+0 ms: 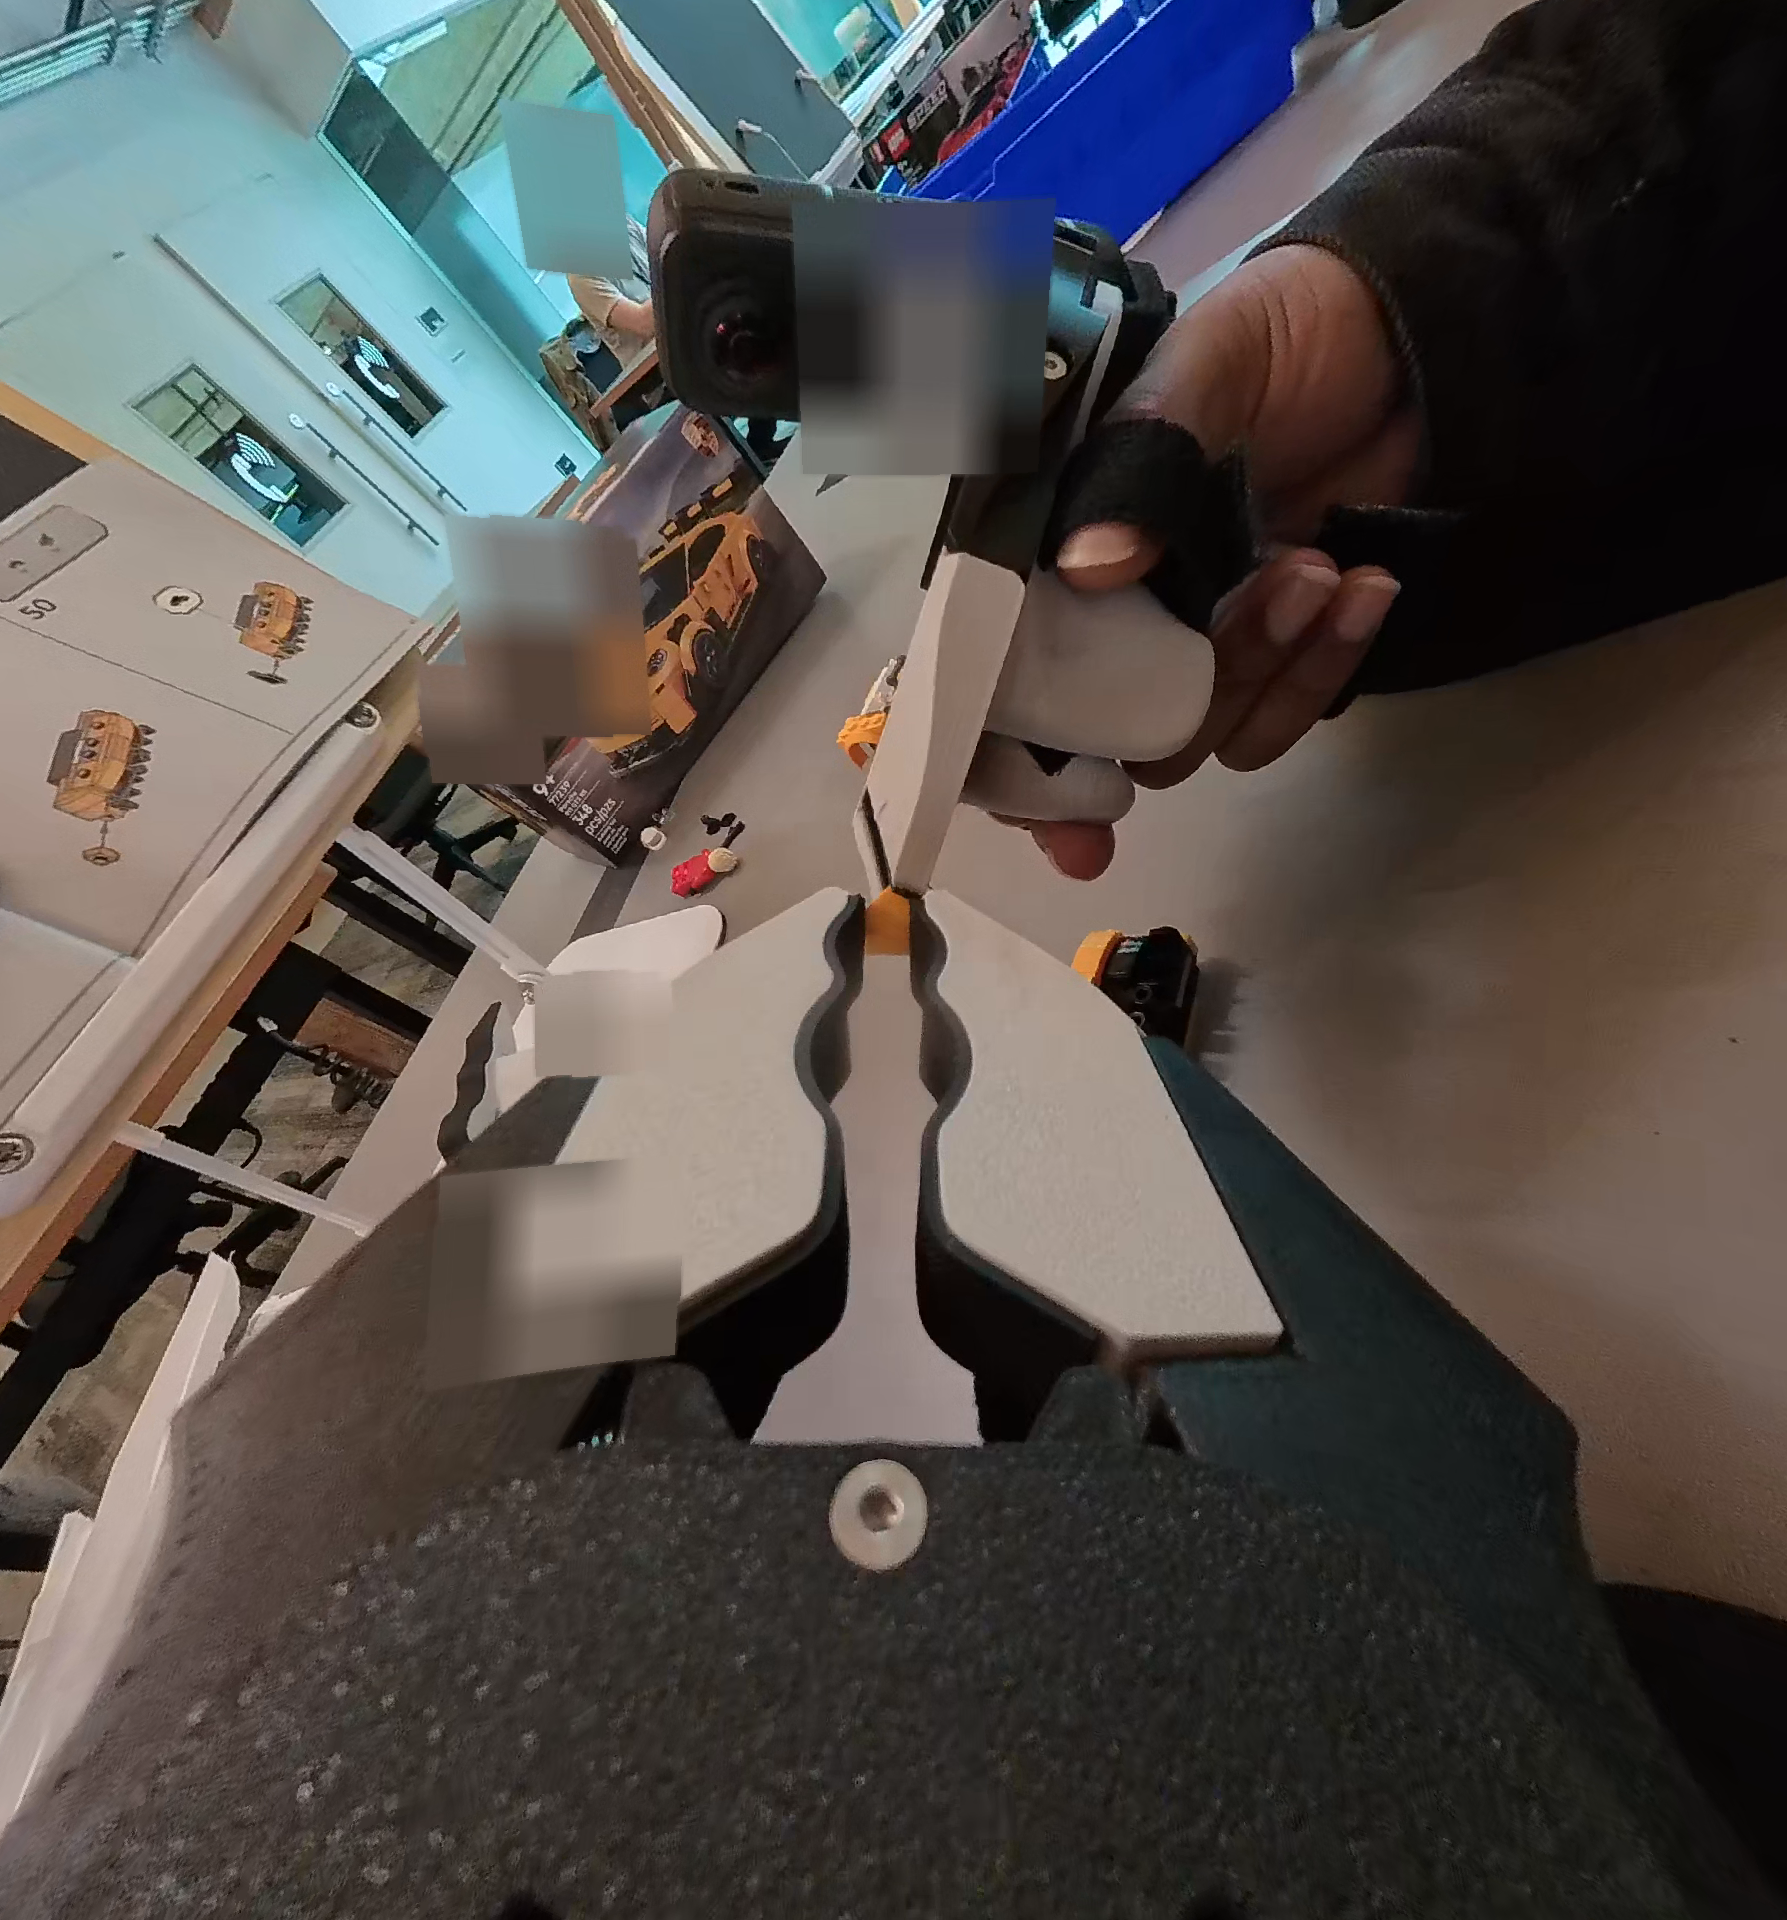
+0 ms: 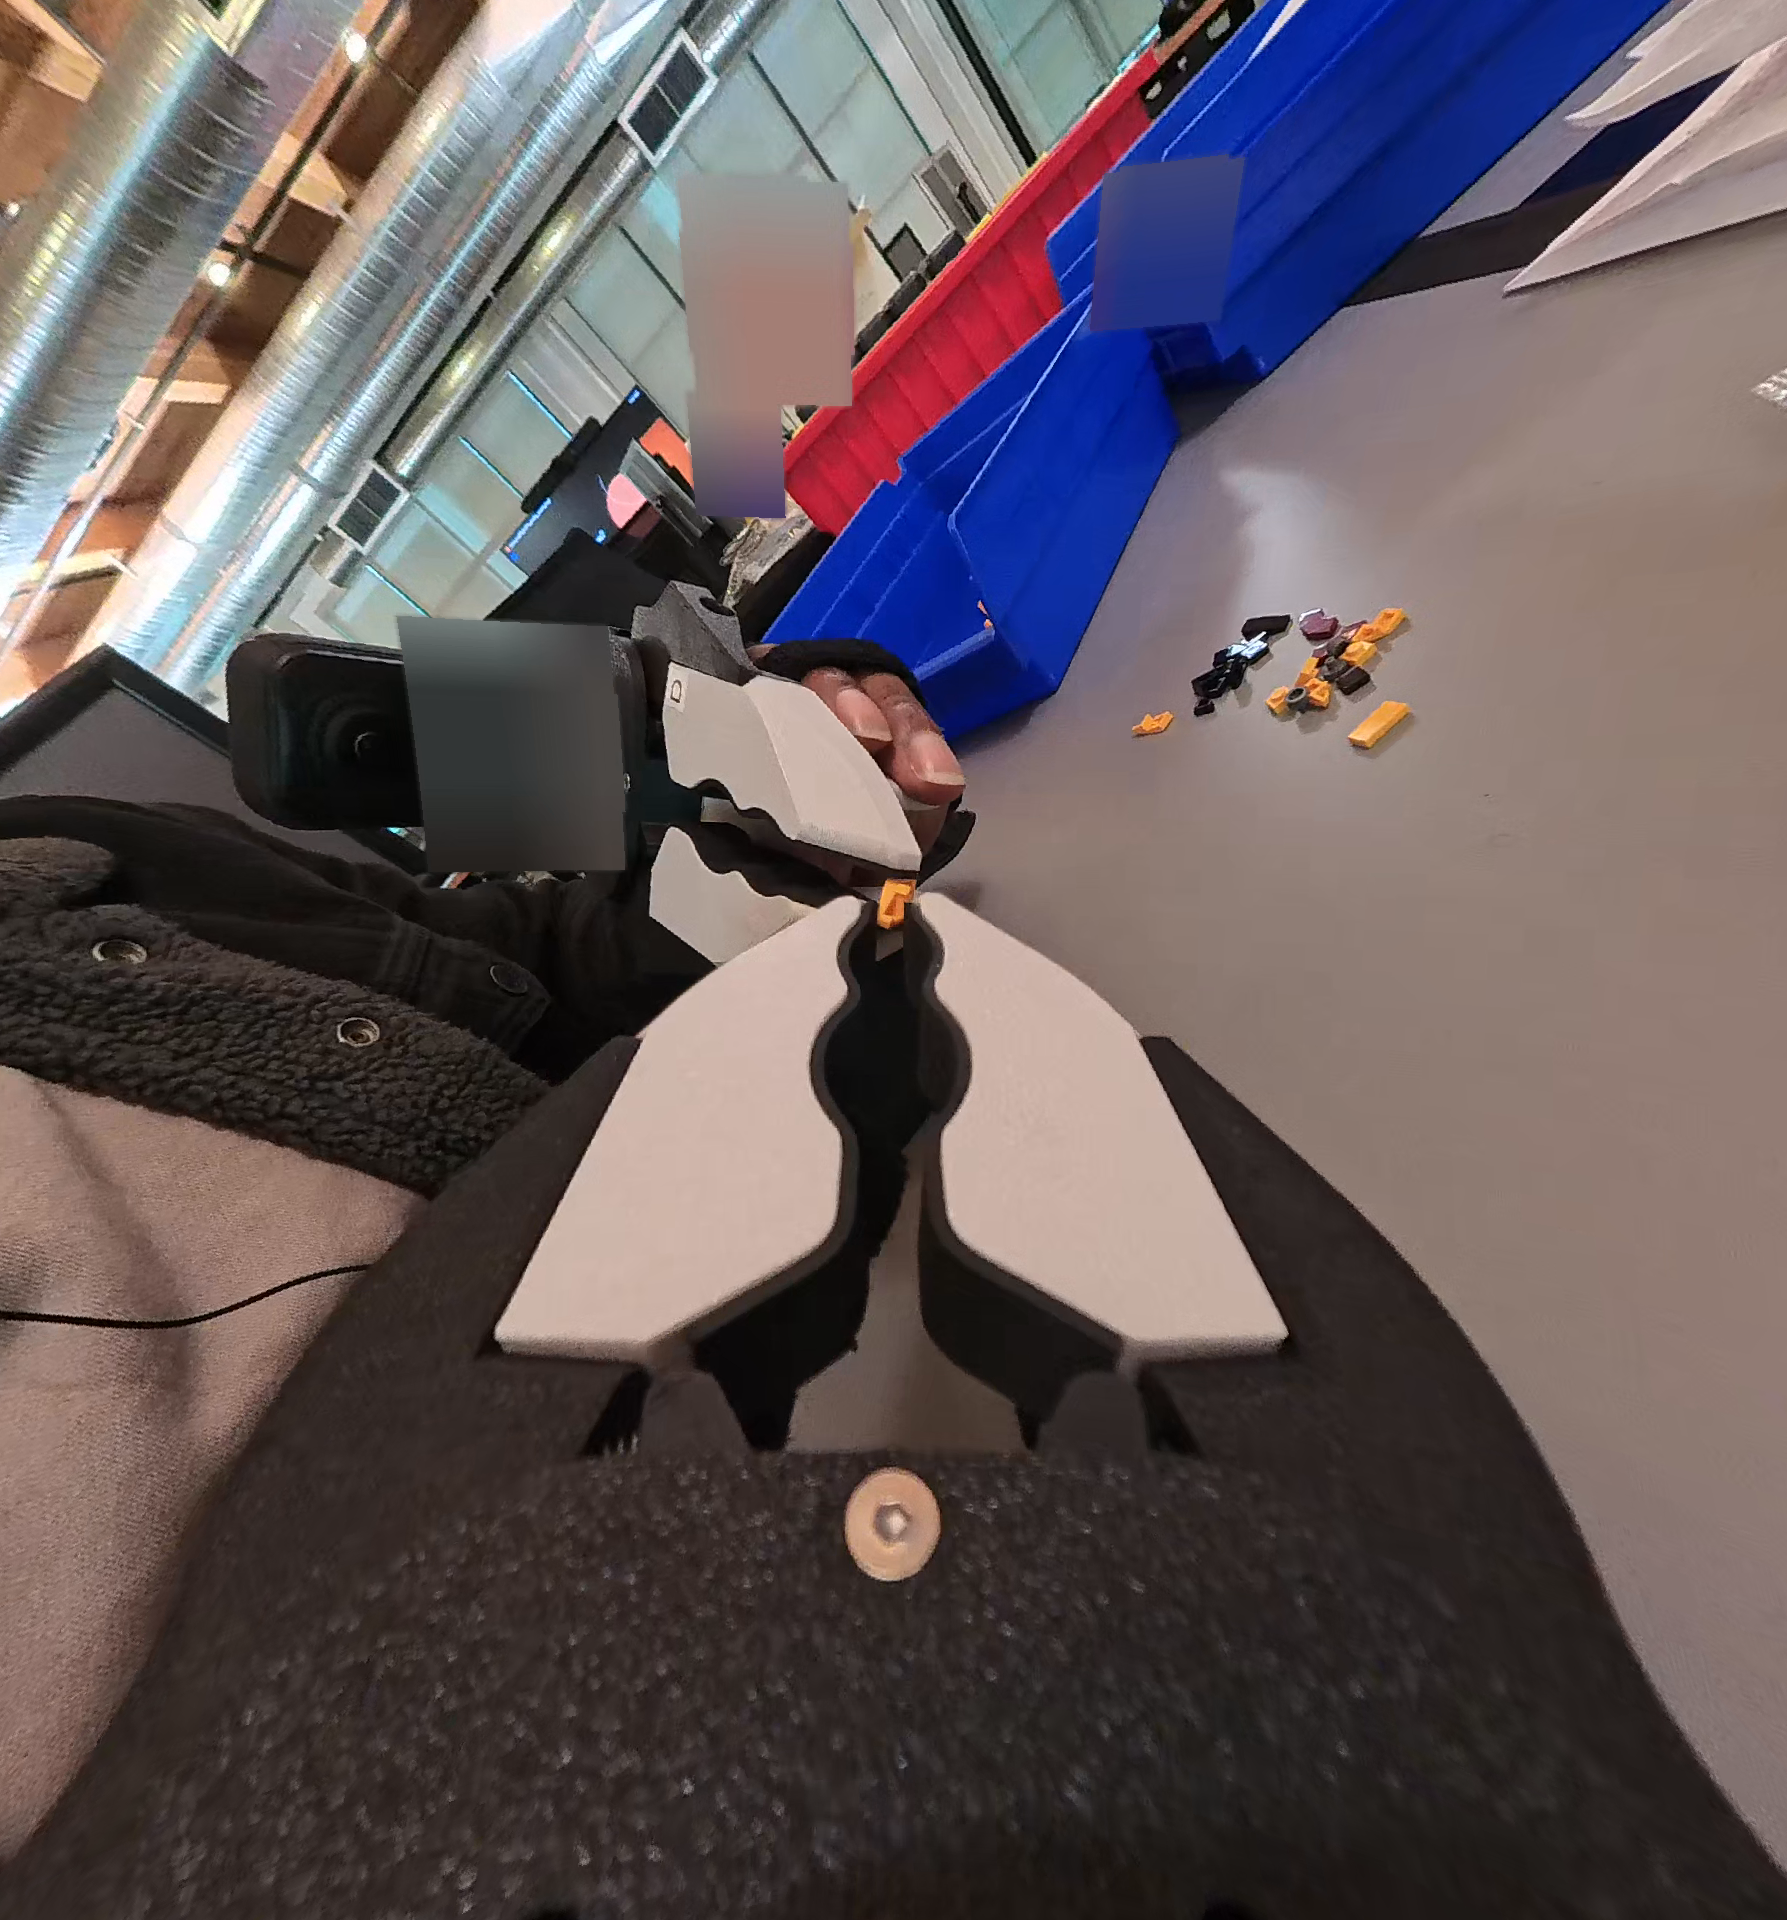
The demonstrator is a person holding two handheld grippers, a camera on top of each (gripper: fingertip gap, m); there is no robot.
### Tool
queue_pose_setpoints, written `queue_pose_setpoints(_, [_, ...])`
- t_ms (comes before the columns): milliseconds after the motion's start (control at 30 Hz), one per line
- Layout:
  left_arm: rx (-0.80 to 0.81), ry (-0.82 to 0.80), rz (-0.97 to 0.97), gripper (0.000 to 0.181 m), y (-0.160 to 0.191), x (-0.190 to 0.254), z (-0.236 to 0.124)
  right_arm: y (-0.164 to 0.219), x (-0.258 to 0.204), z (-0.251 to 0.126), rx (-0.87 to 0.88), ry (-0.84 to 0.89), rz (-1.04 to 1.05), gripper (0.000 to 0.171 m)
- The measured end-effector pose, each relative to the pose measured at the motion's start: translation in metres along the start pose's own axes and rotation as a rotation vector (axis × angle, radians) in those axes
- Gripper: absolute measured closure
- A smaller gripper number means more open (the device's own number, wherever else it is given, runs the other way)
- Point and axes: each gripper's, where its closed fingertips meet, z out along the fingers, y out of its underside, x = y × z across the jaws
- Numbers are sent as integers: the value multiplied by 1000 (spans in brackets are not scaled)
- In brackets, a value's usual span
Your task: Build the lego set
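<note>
In the left wrist view my left gripper (image 1: 889, 906) is shut on a small orange lego piece (image 1: 887, 930), held above the grey table. My right gripper (image 1: 897, 881) comes down from above, and its shut tips touch that piece. In the right wrist view my right gripper (image 2: 895, 912) is shut on a small orange piece (image 2: 895, 900), with the left gripper (image 2: 910, 857) tip to tip against it. I cannot tell whether there is one piece or two joined. A part-built orange and black car (image 1: 1143, 971) sits on the table just right of the tips.
The set's box (image 1: 681, 623) and an open instruction booklet (image 1: 141, 675) on a stand are at the left. A red minifigure part (image 1: 700, 869) and an orange piece (image 1: 858, 732) lie near them. A pile of loose pieces (image 2: 1304, 665) lies before blue bins (image 2: 1055, 499) and a red bin (image 2: 930, 343). The tips of both grippers are at nearly the same place.
</note>
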Motion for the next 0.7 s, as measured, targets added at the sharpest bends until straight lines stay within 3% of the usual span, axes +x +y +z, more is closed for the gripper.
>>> queue_pose_setpoints(700, [21, 79, -31, 172, 3, 10, 1, 1, 5, -10, -28, -32, 26, 168])
